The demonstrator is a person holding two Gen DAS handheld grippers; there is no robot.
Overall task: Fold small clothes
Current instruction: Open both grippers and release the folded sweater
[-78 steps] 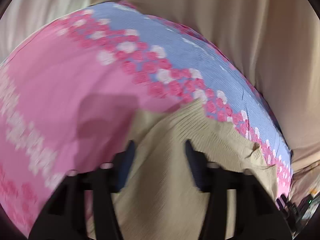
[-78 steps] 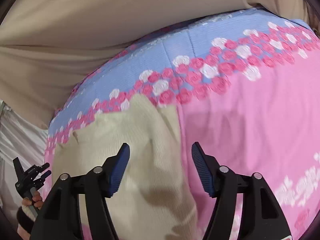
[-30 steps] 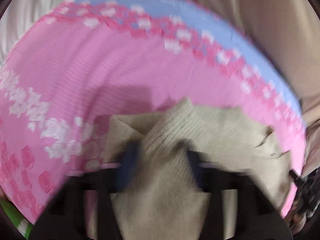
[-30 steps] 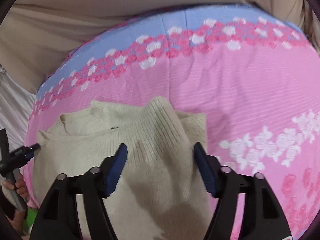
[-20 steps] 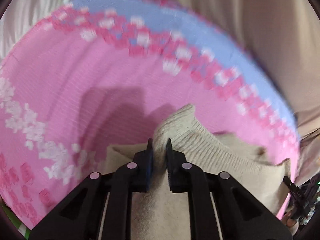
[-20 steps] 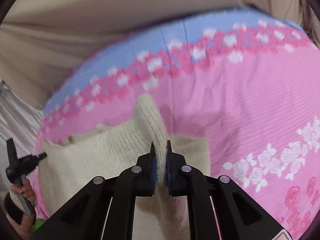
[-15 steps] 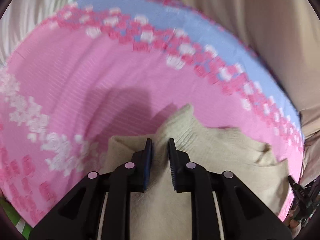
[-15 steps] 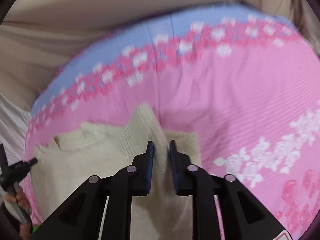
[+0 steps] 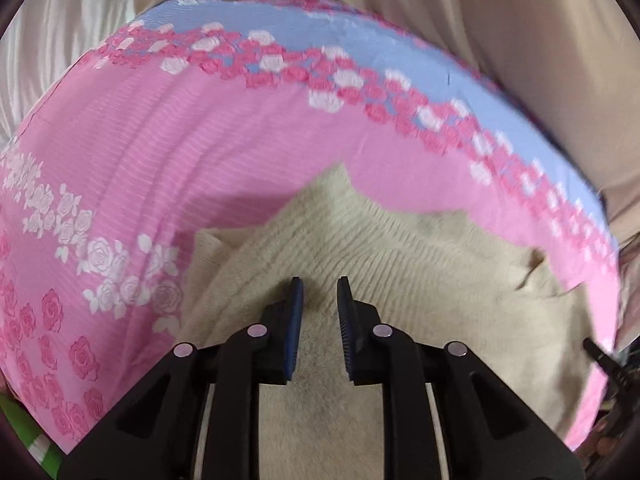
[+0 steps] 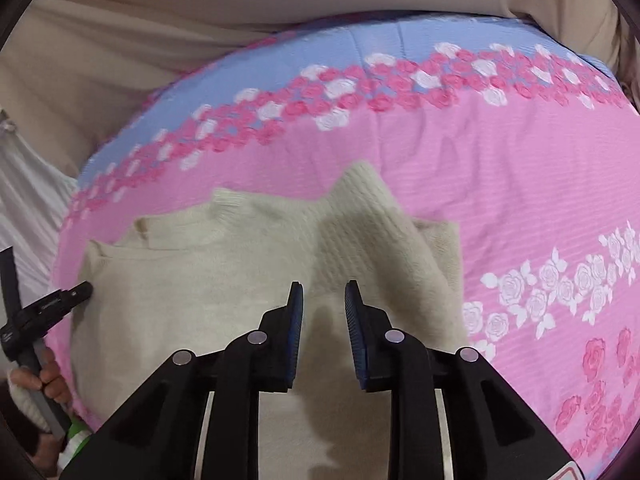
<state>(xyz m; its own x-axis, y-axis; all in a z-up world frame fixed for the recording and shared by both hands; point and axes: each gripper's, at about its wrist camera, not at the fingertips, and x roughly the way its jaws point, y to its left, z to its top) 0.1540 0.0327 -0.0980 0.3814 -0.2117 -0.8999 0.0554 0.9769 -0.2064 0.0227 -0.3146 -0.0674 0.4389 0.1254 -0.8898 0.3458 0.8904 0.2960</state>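
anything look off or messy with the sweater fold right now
Slightly. On the cream sweater, one folded-in ribbed sleeve lies at a slant, its cuff poking past the top edge onto the pink bedspread. No damage shows.

This looks like a bedroom at home. A bed is spread with a pink quilt point(image 10: 500, 184) printed with roses, a blue band point(image 10: 320, 64) running along its far edge. Beyond it hangs plain beige fabric point(image 10: 200, 12), with pale white cloth point(image 9: 60, 40) bunched at the far left.
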